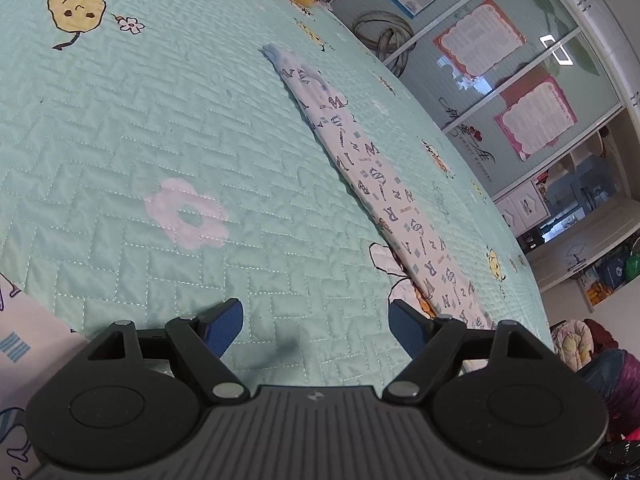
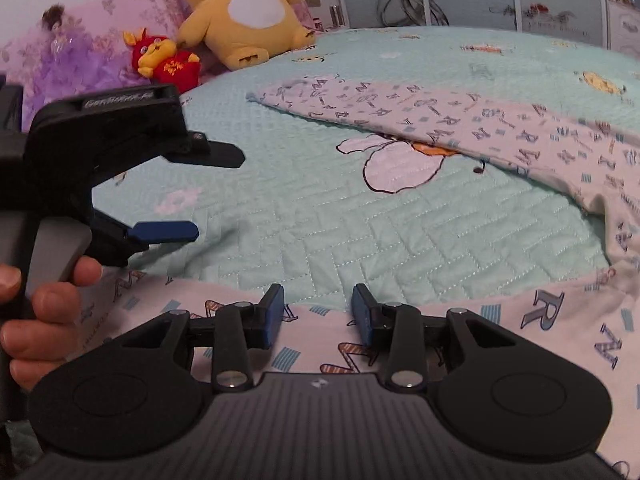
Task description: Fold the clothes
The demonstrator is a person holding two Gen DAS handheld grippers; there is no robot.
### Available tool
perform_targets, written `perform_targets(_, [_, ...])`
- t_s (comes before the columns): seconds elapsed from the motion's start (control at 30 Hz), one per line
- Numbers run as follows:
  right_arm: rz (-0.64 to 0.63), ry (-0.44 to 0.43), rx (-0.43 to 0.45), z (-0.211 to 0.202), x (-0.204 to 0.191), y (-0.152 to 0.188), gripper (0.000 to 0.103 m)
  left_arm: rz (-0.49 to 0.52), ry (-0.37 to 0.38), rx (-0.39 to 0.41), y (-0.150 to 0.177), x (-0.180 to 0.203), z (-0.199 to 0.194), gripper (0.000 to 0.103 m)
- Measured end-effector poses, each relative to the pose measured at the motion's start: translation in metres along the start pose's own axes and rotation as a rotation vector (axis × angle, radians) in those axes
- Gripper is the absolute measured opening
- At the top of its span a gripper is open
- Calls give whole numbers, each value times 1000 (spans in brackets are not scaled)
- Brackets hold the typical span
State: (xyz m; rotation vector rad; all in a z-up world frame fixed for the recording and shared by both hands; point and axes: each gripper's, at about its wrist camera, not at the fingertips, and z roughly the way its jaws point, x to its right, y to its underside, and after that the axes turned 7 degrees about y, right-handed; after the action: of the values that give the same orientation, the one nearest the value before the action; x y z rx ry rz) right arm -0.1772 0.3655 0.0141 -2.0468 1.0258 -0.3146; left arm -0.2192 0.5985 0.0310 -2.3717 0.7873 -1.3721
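From the left wrist, the left gripper point(image 1: 316, 330) hovers wide apart and empty over the quilted bedspread point(image 1: 120, 140), the letter-print garment point(image 1: 376, 184) stretching away on its right. From the right wrist, the right gripper point(image 2: 318, 314) stands partly parted, gripping nothing, above the garment's near edge; the cloth continues right and far, a yellow plush toy point(image 2: 244, 12) beyond.

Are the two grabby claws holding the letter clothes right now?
No. The left gripper and the right gripper are both open, with nothing pinched; the letter-print garment just lies on the bed.
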Motion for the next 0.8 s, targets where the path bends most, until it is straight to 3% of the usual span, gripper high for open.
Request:
perform_targets(0.23, [-92, -25, 25, 1, -12, 7, 67, 1, -1, -1, 0, 0, 1, 83])
perform_targets(0.43, [-60, -3, 25, -8, -11, 3, 64, 19, 4, -10, 2, -2, 2, 83])
perform_targets(0.53, [-10, 31, 76, -34, -10, 1, 64, 38, 3, -9, 4, -1, 2, 83])
perform_targets(0.7, [-47, 117, 114, -74, -5, 6, 61, 99, -5, -8, 12, 10, -1, 83])
perform_targets(0.8, [-16, 165, 77, -83, 6, 17, 54, 142, 68, -13, 20, 20, -6, 83])
